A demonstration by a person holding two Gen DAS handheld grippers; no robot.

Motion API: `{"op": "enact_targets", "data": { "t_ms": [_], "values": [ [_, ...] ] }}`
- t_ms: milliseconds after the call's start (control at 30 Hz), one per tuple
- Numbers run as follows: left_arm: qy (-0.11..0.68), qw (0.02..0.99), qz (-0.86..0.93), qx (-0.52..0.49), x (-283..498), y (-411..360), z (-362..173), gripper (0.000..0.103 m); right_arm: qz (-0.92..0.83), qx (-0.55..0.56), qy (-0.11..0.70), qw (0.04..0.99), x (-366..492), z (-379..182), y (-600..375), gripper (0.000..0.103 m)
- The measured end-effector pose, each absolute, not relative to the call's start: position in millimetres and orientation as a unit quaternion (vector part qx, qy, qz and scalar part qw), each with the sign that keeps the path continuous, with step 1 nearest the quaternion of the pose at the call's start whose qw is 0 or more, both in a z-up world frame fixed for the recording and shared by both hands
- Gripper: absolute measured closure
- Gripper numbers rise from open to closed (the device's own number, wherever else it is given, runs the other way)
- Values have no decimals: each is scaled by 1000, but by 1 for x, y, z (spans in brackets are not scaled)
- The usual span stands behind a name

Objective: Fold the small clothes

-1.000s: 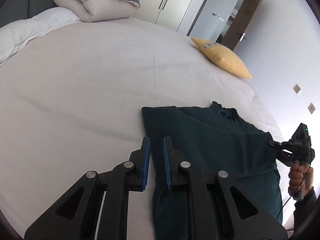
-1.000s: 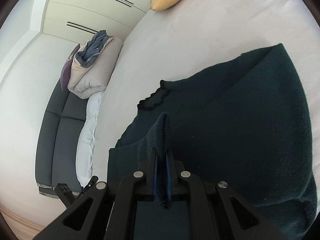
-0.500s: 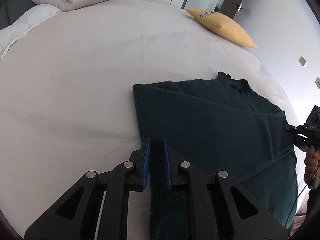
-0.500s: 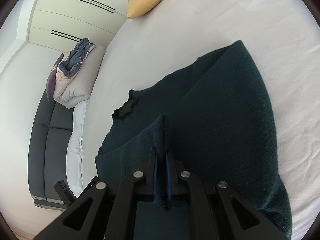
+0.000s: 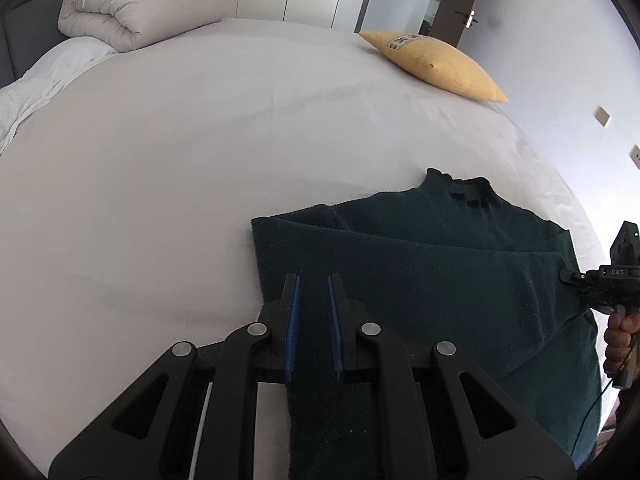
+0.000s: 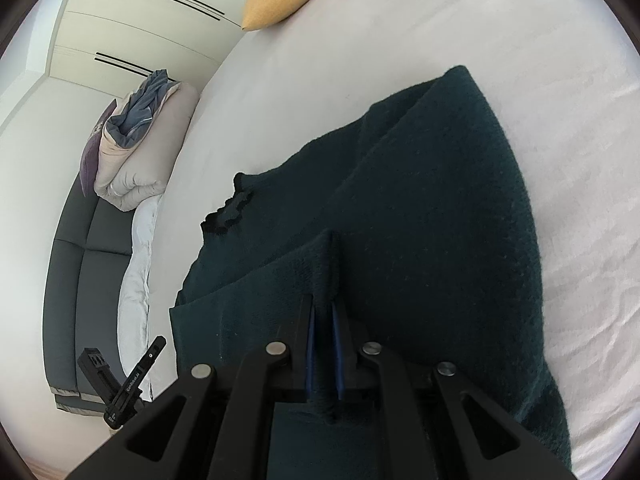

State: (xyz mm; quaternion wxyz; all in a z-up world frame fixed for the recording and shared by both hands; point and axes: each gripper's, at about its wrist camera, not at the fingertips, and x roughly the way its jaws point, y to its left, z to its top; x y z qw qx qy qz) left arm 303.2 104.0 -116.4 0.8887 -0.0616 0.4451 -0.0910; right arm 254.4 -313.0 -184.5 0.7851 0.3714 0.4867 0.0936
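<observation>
since a second ago the right gripper (image 6: 325, 312) has carried its pinched cuff across the body of the dark green sweater (image 5: 440, 264), so the sleeve (image 5: 472, 272) now lies as a long diagonal band over the chest rather than hanging in a raised peak. its jaws are clamped on that cuff: a ridge of knit stands up between the blue pads and runs back into the throat. the left gripper (image 5: 314, 284) has its jaws apart, with the sweater's folded left edge lying between and beneath them; nothing is pinched there that i can see, and whether the tips touch the cloth i cannot tell.

just ahead of the left jaws the folded side makes a straight edge, and further on, to the right, sits the frilled collar (image 5: 466, 188). beyond the garment the bed (image 5: 200, 152) stretches pale and lightly creased. far ahead lie a yellow pillow (image 5: 440, 66) and, to the left, a rolled duvet (image 5: 136, 12).

my reading: the sleeve fold is nearly laid; releasing the cuff flat comes next, then folding the hem toward the collar.
</observation>
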Motion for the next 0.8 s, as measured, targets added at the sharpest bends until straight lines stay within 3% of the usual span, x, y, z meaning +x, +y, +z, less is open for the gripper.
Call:
{"op": "enact_targets", "data": {
  "t_ms": [500, 600, 667, 800],
  "values": [
    [463, 882, -86, -20, 308, 89, -160, 90, 99, 363, 474, 796, 262, -190, -314, 94],
    [467, 881, -79, -20, 306, 91, -157, 90, 64, 320, 466, 822, 252, -171, -312, 86],
    [462, 884, -62, -25, 302, 96, -148, 90, 45, 295, 444, 845, 243, -153, -311, 73],
    [438, 895, -70, -45, 310, 95, -127, 90, 114, 315, 415, 846, 243, -136, -288, 73]
  ]
}}
